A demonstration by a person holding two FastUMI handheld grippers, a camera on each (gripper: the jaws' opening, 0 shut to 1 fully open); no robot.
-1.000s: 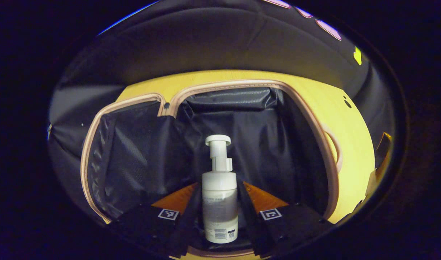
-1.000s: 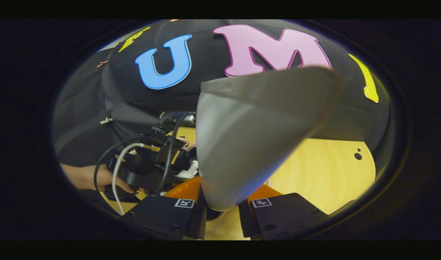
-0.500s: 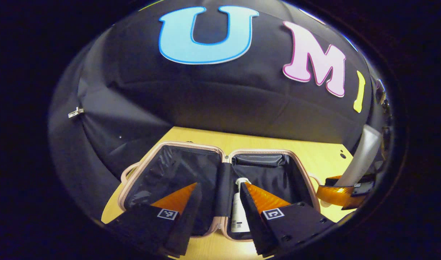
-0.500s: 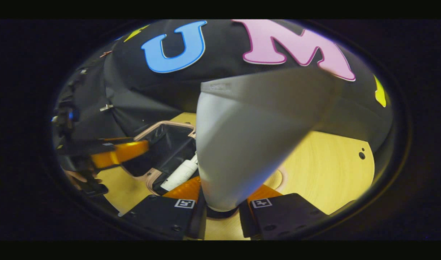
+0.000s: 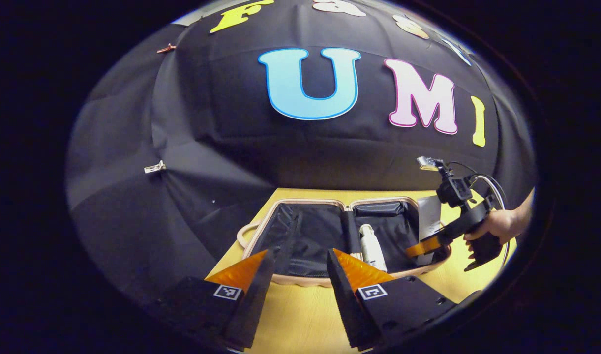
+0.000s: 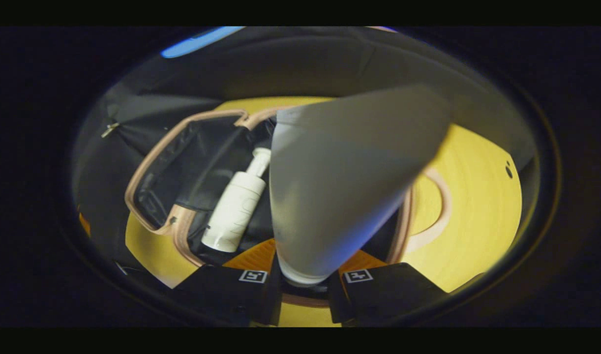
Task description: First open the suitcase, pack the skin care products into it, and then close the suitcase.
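- The suitcase (image 5: 305,233) lies open and flat on the wooden table (image 5: 300,314), its dark lining up; the pump bottle (image 5: 371,247) lies on its side in the right half, pump end toward the far wall.
- Your right gripper (image 6: 303,280) is clenched on the grey tube (image 6: 340,182), both fingers pressing its lower end, and holds it over that right half, just right of the pump bottle.
- In the left gripper view your hand (image 5: 497,226) carries that gripper at the case's right edge.
- Your left gripper (image 5: 295,275) is released, fingers spread wide with nothing between them, above the table at the near side of the suitcase.
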